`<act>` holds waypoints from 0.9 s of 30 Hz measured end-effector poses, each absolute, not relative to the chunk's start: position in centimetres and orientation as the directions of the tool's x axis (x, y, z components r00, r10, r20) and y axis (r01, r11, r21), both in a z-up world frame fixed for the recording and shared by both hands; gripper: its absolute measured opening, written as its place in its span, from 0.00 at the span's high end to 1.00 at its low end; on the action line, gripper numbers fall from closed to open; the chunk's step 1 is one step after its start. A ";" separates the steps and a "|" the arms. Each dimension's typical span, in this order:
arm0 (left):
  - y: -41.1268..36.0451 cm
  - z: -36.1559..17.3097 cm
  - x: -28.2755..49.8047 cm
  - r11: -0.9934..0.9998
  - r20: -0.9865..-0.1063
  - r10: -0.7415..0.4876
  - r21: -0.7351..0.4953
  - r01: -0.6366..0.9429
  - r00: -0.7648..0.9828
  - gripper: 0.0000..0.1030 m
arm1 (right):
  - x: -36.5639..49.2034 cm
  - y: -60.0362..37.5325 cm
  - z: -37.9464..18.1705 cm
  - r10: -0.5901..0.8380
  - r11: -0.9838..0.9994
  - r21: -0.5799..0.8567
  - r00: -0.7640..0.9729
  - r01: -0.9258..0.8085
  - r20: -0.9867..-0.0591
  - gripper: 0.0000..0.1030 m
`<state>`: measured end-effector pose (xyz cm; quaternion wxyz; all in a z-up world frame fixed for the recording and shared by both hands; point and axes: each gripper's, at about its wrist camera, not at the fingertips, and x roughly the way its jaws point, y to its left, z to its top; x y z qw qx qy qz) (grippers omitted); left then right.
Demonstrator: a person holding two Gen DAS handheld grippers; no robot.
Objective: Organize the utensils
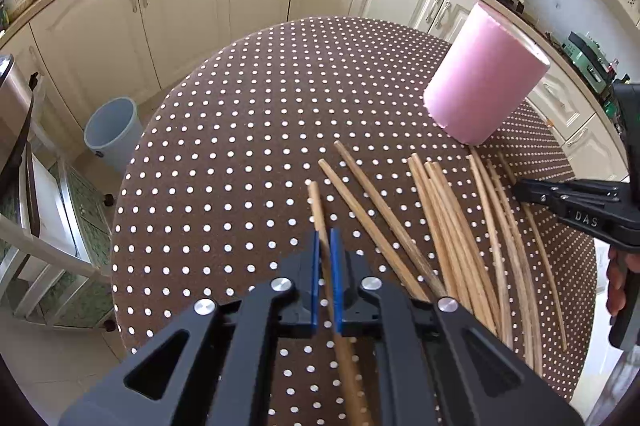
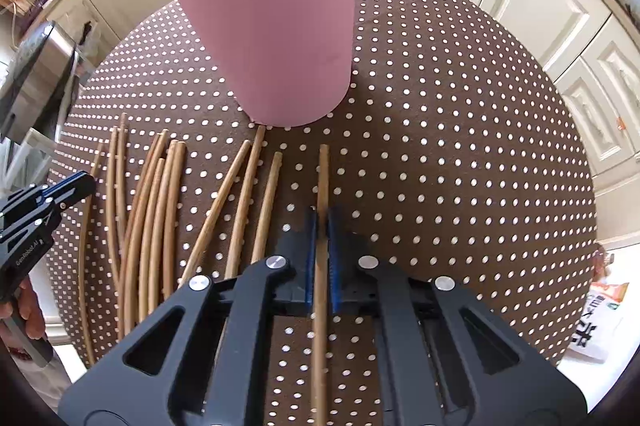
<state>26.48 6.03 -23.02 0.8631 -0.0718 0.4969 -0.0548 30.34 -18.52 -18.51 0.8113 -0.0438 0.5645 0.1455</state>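
We were at the pick-up step. Our left gripper (image 1: 326, 238) pinched one chopstick (image 1: 316, 205) at the end of the row farthest from the pink holder (image 1: 484, 77), and our right gripper (image 2: 320, 222) pinched another chopstick (image 2: 323, 169) just in front of the holder. The loose chopsticks (image 2: 160, 205) lay between them on the dotted table (image 2: 440, 145). Next, we judged, each stick needed lifting, tipping upright and lowering into the holder's open mouth.

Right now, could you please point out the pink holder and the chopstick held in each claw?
Pink holder (image 2: 276, 37): right wrist view, outer wall.
Right chopstick (image 2: 323, 177): right wrist view, shaft ahead of the pads.
Left chopstick (image 1: 318, 209): left wrist view, shaft ahead of the pads.
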 end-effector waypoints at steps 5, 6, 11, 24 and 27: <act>5.9 -20.7 25.4 0.984 -0.822 -0.169 -0.175 0.041 0.544 0.95 | 28.3 -21.0 -16.9 0.243 0.949 0.145 0.357 -0.278 -0.902 0.94; 5.7 -20.1 25.2 0.984 -0.815 -0.171 -0.175 0.046 0.554 0.95 | 28.0 -21.3 -16.4 0.254 0.947 0.155 0.366 -0.280 -0.895 0.94; 4.6 -15.8 23.4 0.977 -0.747 -0.208 -0.185 0.104 0.631 0.95 | 26.3 -22.8 -13.6 0.310 0.936 0.190 0.433 -0.297 -0.847 0.94; 0.2 -6.4 19.5 0.957 -0.583 -0.287 -0.146 0.249 0.760 0.96 | 21.1 -24.9 -4.4 0.436 0.895 0.250 0.606 -0.370 -0.665 0.94; 0.0 -5.2 19.0 0.951 -0.557 -0.308 -0.150 0.271 0.772 1.00 | 20.7 -24.6 -3.4 0.446 0.890 0.247 0.624 -0.383 -0.642 0.94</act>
